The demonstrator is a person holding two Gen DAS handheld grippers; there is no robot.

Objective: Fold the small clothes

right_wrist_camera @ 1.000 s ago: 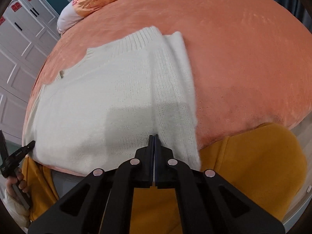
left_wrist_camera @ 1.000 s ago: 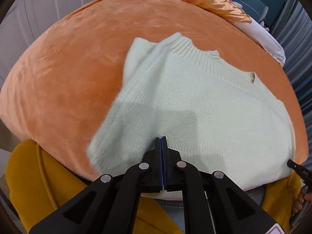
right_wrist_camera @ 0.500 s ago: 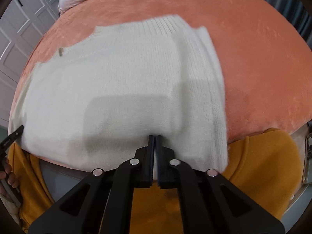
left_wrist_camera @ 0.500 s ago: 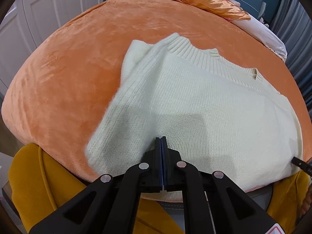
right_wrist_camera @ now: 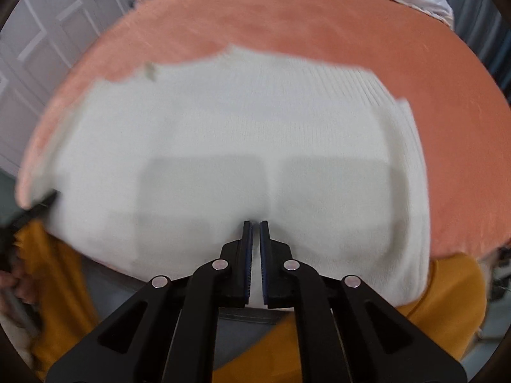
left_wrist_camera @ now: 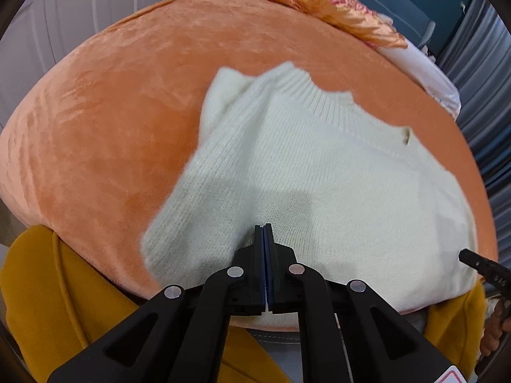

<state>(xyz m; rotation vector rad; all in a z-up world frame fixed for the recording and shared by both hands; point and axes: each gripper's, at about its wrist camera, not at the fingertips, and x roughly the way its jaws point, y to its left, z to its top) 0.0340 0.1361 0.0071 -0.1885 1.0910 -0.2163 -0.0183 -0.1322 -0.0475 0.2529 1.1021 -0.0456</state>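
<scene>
A pale cream knit sweater lies flat on an orange plush bed cover, its collar on the far side and one sleeve folded along its left edge. It also shows in the right wrist view, blurred. My left gripper is shut and empty, just above the sweater's near hem. My right gripper stands slightly open with a narrow gap between the pads, over the near hem, holding nothing. The right gripper's tip shows at the right edge of the left wrist view.
A yellow garment worn by the person fills the near edge below the bed. Pillows and an orange satin quilt lie at the bed's far end. White wardrobe doors stand to the left, grey curtains to the right.
The right gripper has swung left over the middle of the sweater's hem and its jaws have parted slightly. The left gripper has stayed shut and barely moved.
</scene>
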